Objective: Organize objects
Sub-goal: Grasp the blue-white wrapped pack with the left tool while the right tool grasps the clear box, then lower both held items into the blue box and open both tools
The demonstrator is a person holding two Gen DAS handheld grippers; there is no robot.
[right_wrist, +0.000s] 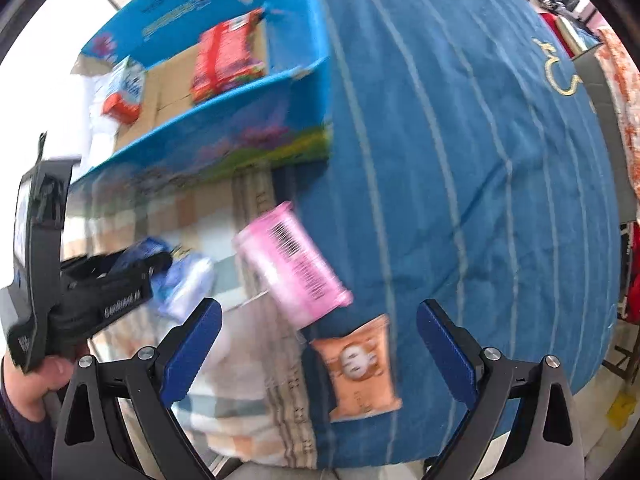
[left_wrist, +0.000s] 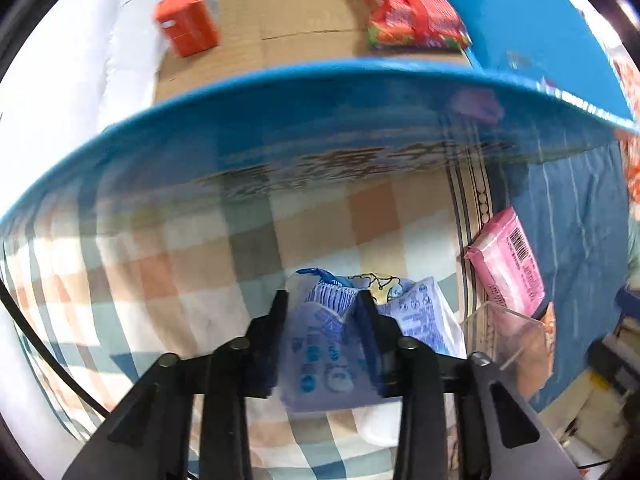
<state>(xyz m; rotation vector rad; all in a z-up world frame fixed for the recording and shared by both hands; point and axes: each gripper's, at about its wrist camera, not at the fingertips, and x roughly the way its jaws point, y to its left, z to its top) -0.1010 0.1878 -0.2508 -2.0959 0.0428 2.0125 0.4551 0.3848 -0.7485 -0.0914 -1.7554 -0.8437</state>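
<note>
The left claw [left_wrist: 322,300] points down at a checked blanket [left_wrist: 200,264] and pinches a pale blue packet [left_wrist: 332,360] between its black fingers [left_wrist: 276,320]; the packet's crumpled top bulges out past the fingertips toward 12 o'clock. No earlier view is given, so only the grip itself can be told: narrow, pressed on the packet. At 3 o'clock from this claw a pink packet [left_wrist: 508,260] with a barcode lies where the checked blanket meets a blue striped cover [left_wrist: 572,220]. At 12 o'clock, well apart, stands an open blue cardboard box [left_wrist: 320,120] holding a red-orange carton [left_wrist: 186,26] at its left and a red flat pack [left_wrist: 412,8] at its right.

The right claw [right_wrist: 320,344] stands wide and empty, its blue pads [right_wrist: 192,352] far apart. Between them, on the striped cover, lies an orange sachet [right_wrist: 360,368]; the pink packet sits just above it at 11 o'clock. At 9 o'clock a hand [right_wrist: 36,380] holds the left claw on the blue packet.
</note>
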